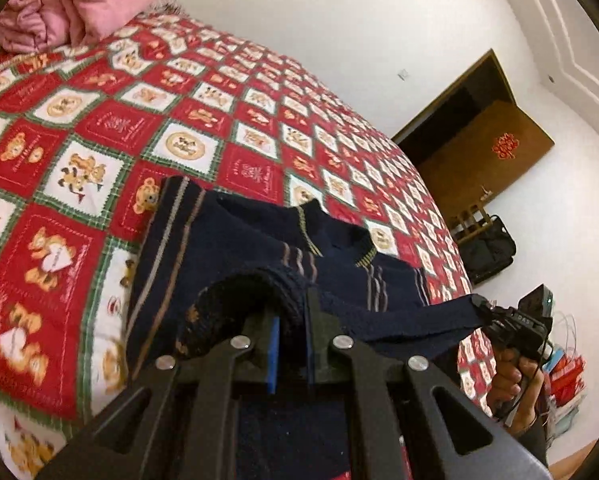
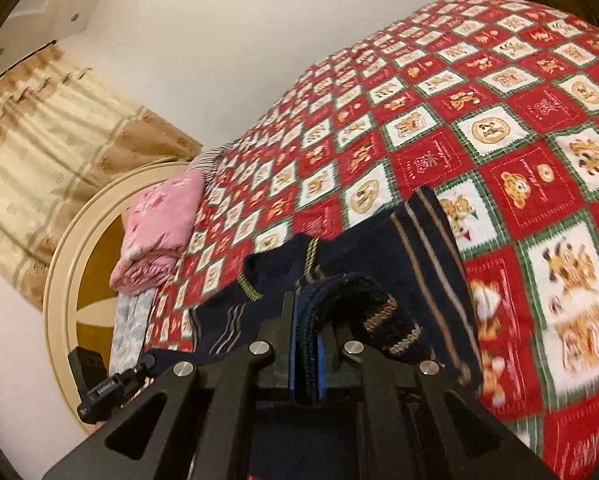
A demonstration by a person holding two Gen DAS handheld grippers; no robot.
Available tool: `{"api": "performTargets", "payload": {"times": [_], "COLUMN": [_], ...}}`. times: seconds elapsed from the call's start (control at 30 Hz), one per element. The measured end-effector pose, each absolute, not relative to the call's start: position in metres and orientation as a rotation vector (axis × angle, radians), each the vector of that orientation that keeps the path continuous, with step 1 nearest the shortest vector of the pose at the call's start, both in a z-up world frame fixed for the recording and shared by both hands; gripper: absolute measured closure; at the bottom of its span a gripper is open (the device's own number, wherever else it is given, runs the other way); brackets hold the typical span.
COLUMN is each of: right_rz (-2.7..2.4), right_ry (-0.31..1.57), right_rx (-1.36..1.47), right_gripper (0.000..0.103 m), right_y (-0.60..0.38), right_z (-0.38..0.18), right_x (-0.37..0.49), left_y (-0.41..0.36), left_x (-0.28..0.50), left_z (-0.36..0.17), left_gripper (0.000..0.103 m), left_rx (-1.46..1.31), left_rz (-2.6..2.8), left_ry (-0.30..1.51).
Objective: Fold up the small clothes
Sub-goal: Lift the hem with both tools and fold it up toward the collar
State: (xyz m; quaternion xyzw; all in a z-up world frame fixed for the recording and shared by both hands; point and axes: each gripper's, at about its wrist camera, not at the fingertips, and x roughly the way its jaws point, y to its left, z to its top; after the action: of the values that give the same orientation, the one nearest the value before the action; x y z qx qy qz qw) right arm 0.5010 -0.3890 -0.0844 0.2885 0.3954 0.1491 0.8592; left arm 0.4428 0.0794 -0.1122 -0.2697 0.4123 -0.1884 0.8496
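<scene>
Pink bedding (image 1: 71,4) lies beyond the gripped sweater (image 1: 259,240).

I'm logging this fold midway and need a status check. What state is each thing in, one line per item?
Left gripper: shut on the navy sweater's edge.
Right gripper: shut on the sweater's edge.
Navy sweater: near edge lifted, the rest lying on the quilt.
Patchwork quilt: spread flat over the bed.
Pink bedding: folded, at the head of the bed.
Wooden door: open.
</scene>
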Motion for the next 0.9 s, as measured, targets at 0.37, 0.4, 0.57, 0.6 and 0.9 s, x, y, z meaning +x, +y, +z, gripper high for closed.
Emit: {"api": "performTargets", "payload": {"times": [0.37, 0.4, 0.57, 0.6, 0.9], "right_rz": [0.248, 0.238, 0.234, 0.234, 0.222], "right_ry": [0.937, 0.945, 0.975, 0.977, 0.869], "right_rx": [0.610, 0.606, 0.594, 0.599, 0.616], "right_gripper": [0.095, 0.095, 0.091, 0.083, 0.029], "right_y": [-0.394, -0.394, -0.392, -0.393, -0.406], "right_z": [-0.134, -0.138, -0.147, -0.147, -0.121], "right_x": [0.574, 0.578, 0.592, 0.594, 0.577], "left_y": [0.078, 0.078, 0.079, 0.082, 0.092], "left_x": [0.495, 0.496, 0.496, 0.494, 0.473], "left_z": [-0.141, -0.143, -0.144, -0.143, -0.128], "left_gripper": [0.092, 0.091, 0.081, 0.077, 0.050], "left_rx": [-0.645, -0.651, -0.634, -0.639, -0.567], "left_rz": [-0.313, -0.311, -0.289, -0.282, -0.198], "left_ry": [0.929, 0.932, 0.919, 0.911, 0.857]}}
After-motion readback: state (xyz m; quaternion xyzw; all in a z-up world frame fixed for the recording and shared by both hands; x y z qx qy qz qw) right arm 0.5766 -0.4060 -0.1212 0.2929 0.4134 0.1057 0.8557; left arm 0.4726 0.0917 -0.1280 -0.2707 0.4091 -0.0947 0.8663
